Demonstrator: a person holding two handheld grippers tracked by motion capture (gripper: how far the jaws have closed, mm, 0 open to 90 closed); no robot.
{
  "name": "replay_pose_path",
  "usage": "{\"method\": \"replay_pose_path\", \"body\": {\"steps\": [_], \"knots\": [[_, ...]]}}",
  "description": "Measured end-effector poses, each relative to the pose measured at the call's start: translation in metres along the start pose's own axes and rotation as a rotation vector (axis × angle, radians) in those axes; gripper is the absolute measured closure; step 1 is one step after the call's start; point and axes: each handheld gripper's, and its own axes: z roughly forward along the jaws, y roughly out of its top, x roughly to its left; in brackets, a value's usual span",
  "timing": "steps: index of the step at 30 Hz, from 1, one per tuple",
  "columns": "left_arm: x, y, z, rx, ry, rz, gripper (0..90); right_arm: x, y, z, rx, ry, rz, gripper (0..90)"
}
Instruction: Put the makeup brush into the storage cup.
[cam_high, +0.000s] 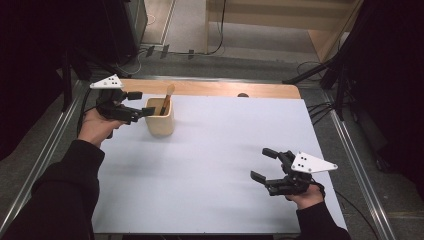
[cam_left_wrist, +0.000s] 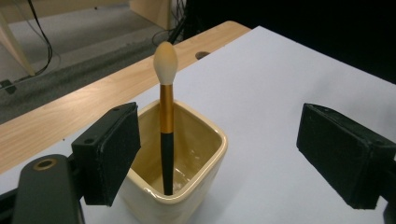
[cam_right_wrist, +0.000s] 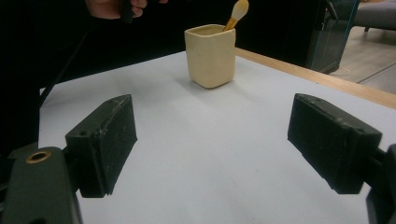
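We see the makeup brush (cam_left_wrist: 166, 135) standing in the cream cup (cam_left_wrist: 205, 154) — bristles up; our left claw (cam_high: 142, 104) gapes empty beside it; the right claw (cam_high: 264, 164) waits open, empty, above the tabletop (cam_high: 210, 170).

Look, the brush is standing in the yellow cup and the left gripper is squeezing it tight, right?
Not quite. The brush does stand in the yellow cup, but the left gripper is not squeezing it. The left gripper view shows its jaws wide open, with the brush standing free between them, touched by neither.
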Motion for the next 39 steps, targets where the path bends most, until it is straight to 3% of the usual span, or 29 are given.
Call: {"method": "replay_pose_path", "body": {"steps": [12, 27, 39], "knots": [[-0.015, -0.018, -0.005, -0.008, 0.015, 0.024, 14.0, -0.001, 0.001, -0.001, -0.013, -0.001, 0.003, 16.5], [-0.033, -0.036, -0.012, -0.034, 0.004, 0.013, 14.0, 0.000, 0.000, -0.001, -0.012, -0.004, 0.003, 16.5], [-0.051, -0.058, -0.014, -0.017, 0.002, 0.019, 13.9, 0.000, 0.000, -0.002, -0.011, -0.007, 0.004, 16.5]]}}
